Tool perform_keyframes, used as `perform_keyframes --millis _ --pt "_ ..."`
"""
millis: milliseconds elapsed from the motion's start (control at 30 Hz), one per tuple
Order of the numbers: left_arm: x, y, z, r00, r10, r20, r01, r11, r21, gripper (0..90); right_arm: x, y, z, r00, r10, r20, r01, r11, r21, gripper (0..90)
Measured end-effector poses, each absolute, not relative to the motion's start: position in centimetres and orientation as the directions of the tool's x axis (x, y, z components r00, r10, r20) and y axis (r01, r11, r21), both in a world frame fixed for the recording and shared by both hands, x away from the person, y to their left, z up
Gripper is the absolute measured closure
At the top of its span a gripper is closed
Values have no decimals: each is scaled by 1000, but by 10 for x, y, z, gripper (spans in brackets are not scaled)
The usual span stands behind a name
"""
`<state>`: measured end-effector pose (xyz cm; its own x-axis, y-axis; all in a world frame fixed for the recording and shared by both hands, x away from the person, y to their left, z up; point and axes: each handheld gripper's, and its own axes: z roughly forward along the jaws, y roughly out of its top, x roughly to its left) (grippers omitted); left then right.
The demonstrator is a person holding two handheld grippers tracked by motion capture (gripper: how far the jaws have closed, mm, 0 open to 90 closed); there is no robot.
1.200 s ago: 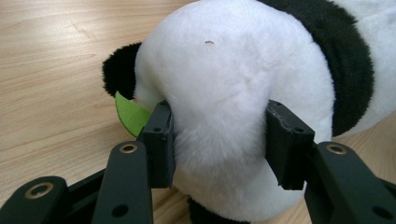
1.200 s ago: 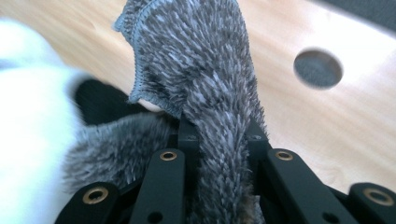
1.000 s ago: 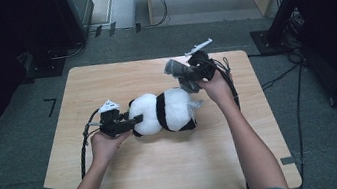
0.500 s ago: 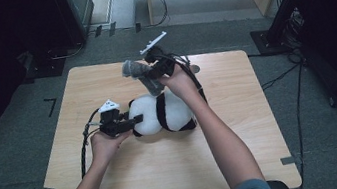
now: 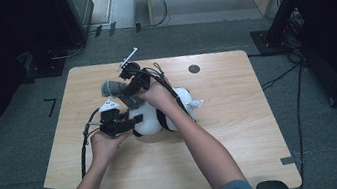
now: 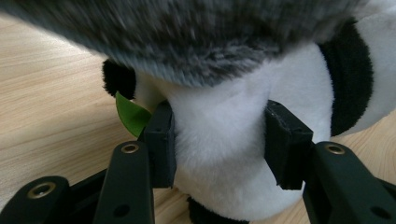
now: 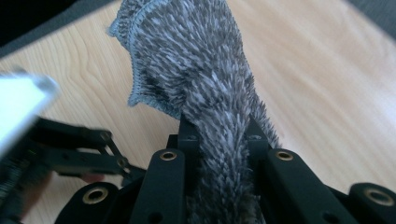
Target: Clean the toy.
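Note:
A black-and-white panda plush (image 5: 183,100) lies on the wooden table (image 5: 242,129). My left gripper (image 5: 134,123) is shut on its left end. In the left gripper view both pads (image 6: 161,140) press into the white fur of the panda (image 6: 224,196), and a small green leaf (image 6: 132,114) sticks out beside the left pad. My right gripper (image 5: 125,93) hovers just above and behind that end, shut on a grey fuzzy cloth (image 5: 112,88). The right gripper view shows the cloth (image 7: 196,60) pinched between the jaws of the right gripper (image 7: 219,133) and fanning out over the table. The same cloth (image 6: 187,37) hangs blurred across the top of the left gripper view.
A round dark hole (image 5: 194,68) sits in the tabletop near the far edge. Cables (image 5: 85,142) trail from the left gripper towards the near left. Dark stands and cables ring the table on the floor. Bare wood lies to the right and in front.
My right gripper has carried the grey cloth leftward, from the panda's right end to above its left end near the left gripper. The left gripper and panda stayed put.

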<state>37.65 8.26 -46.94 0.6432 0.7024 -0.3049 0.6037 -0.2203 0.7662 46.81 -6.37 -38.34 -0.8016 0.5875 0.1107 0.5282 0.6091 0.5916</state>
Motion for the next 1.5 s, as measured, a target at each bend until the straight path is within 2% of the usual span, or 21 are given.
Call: perform_keyframes --millis 100,533,633,1067,1500 --pt "377 83 -469 640 703 -311 611 -220 760 521 471 -71 -393 -791 604 94 546 628 555 768" --pt "377 82 -469 642 705 -301 603 -223 766 527 483 -134 -399 -731 676 96 617 593 517 765" --pt "377 81 -469 644 705 -297 600 -224 768 529 486 -149 -404 -711 690 132 639 557 531 762" --pt "377 81 -470 645 704 -296 598 -225 769 532 487 -203 -401 -644 753 134 684 488 542 761" --pt "377 82 -470 648 701 -298 597 -224 771 534 484 -236 -411 -598 787 153 713 434 551 762"
